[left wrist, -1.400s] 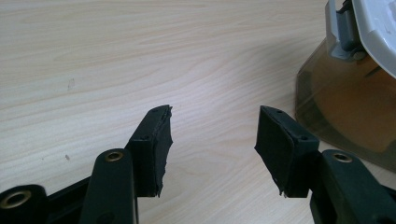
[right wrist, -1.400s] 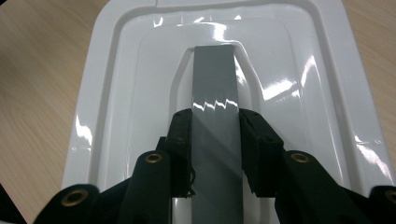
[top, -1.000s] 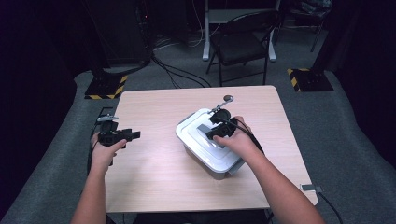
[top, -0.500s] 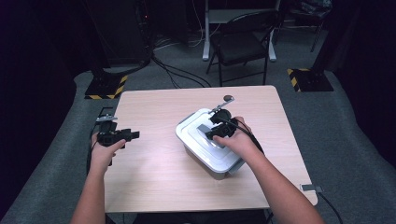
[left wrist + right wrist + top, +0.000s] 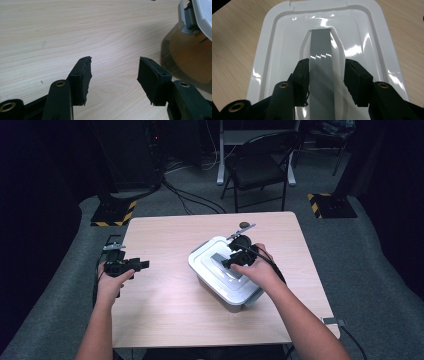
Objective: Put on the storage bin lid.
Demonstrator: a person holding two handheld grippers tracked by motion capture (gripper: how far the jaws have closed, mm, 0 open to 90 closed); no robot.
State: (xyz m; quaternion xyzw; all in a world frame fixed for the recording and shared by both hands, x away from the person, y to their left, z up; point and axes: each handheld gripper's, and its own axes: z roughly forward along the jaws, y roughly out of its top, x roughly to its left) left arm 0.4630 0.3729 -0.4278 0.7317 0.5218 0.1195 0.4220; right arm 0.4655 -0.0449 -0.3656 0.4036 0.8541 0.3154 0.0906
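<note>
Little has shifted since the earlier frames: both hands sit where they were, but the right gripper's jaws have just been opening around the lid's handle.

High view: white-lidded container (image 5: 225, 275) sits right of centre on the wooden table (image 5: 170, 305), angled. Right gripper (image 5: 235, 258) is over the lid. Left gripper (image 5: 142, 265) rests near the table's left edge, well apart from the container. A small dark object (image 5: 244, 225) lies on the table just beyond the container.

Left gripper view: jaws spread, nothing between them, bare wood beneath; the container's tinted wall (image 5: 185, 60) and a grey latch (image 5: 188, 21) show at the right.

Right gripper view: jaws straddle the grey handle strip (image 5: 320, 65) in the lid (image 5: 274, 50); a narrow gap shows on each side, so the pads look clear of it, not pinching.

Risk, as judged: lifting away off-line could let a pad snag the strip and tug the lid or skid the container, since the left gripper is not bracing it.
</note>
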